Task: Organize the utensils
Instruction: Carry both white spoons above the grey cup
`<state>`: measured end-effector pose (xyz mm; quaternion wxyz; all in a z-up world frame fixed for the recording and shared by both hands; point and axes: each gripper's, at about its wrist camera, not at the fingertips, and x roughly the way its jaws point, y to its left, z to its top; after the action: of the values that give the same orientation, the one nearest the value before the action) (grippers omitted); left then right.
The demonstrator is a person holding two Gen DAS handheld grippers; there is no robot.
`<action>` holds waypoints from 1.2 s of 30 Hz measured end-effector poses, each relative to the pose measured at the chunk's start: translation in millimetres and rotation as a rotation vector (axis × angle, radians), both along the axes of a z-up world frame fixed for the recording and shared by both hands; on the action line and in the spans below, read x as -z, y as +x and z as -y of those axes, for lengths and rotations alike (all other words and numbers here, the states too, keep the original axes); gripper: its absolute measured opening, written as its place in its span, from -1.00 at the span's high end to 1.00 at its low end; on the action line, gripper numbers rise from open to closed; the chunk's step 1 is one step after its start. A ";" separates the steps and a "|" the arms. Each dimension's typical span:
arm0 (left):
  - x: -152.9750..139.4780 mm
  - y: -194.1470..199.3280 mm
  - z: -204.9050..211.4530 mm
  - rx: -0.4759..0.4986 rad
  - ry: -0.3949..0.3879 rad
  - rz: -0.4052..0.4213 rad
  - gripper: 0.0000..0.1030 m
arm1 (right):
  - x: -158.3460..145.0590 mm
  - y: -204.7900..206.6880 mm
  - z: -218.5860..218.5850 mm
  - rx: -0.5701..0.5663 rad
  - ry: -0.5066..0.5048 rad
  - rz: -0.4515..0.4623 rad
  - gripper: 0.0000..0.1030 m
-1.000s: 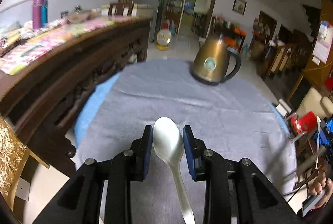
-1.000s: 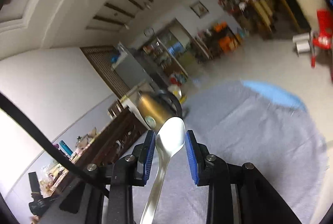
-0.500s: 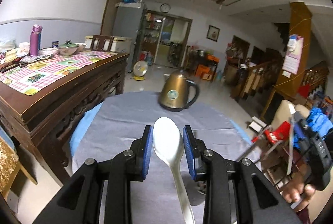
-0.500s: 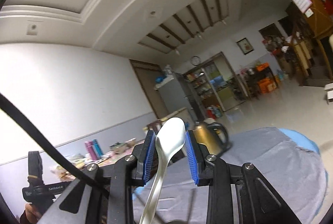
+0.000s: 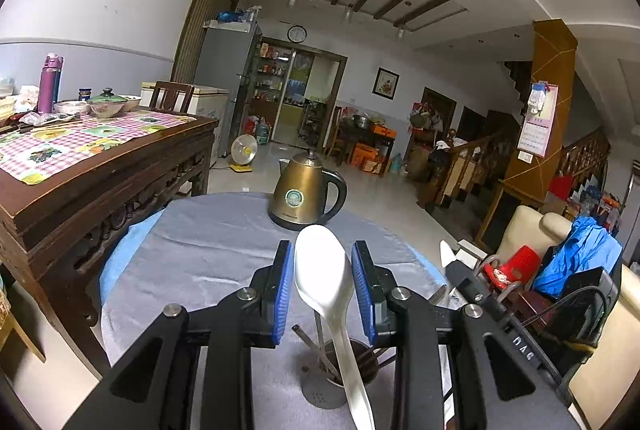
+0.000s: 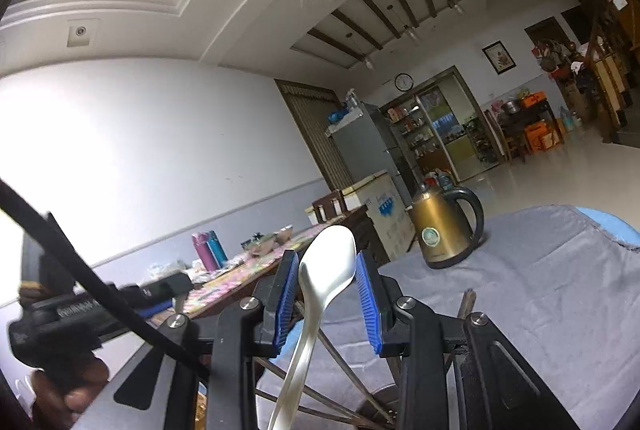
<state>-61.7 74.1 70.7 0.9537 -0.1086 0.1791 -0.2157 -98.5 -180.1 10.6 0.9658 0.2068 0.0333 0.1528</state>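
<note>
My left gripper (image 5: 322,254) is shut on a white spoon (image 5: 320,270), bowl up between the blue pads, handle running back under the camera. Below it on the grey cloth (image 5: 208,250) stands a dark utensil holder (image 5: 340,374) with several chopsticks in it. My right gripper (image 6: 327,262) is shut on a silvery spoon (image 6: 326,270), held the same way, bowl up. Chopsticks (image 6: 340,362) and the holder's rim (image 6: 376,406) show under its fingers. In the left wrist view the right gripper's body (image 5: 464,286) sits close on the right.
A bronze kettle (image 5: 304,194) stands at the far side of the round table. A dark wooden table (image 5: 80,166) with a checked cloth, bowls and bottles runs along the left. Chairs and clutter (image 5: 560,262) lie to the right. A hand (image 6: 68,390) holds the other gripper.
Both grippers have risen and tipped upward, spoons still gripped. The holder with chopsticks has come into view beneath both, and the two grippers now stand side by side.
</note>
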 end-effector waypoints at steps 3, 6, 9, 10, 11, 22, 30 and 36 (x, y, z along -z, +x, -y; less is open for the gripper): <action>3.3 8.1 7.1 -0.009 0.006 -0.005 0.40 | 8.3 8.4 3.5 0.005 0.009 -0.026 0.38; 3.4 14.1 14.5 -0.018 0.007 0.011 0.40 | 12.2 9.2 7.0 0.012 0.010 -0.027 0.38; 3.2 18.3 23.0 -0.035 0.009 0.044 0.40 | 13.8 11.7 7.4 0.019 0.009 -0.023 0.38; 4.0 20.5 27.6 -0.045 0.013 0.061 0.40 | 15.5 16.7 8.6 0.021 0.012 -0.023 0.38; 5.0 21.1 31.7 -0.054 0.021 0.070 0.40 | 16.2 18.5 9.9 0.020 0.016 -0.022 0.38; 28.3 42.1 57.9 -0.107 0.084 0.073 0.40 | 26.9 46.7 8.4 0.066 -0.034 -0.009 0.38; 35.4 50.5 65.7 -0.110 0.097 0.058 0.39 | 36.1 53.7 11.2 0.089 -0.071 -0.022 0.37; 41.0 59.5 72.2 -0.117 0.113 0.042 0.39 | 41.1 60.4 14.2 0.102 -0.090 -0.038 0.37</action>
<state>-2.3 1.9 29.7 0.9729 -0.0603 0.1643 -0.1514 -38.0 -194.3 -30.4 0.9799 0.1672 0.0479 0.0978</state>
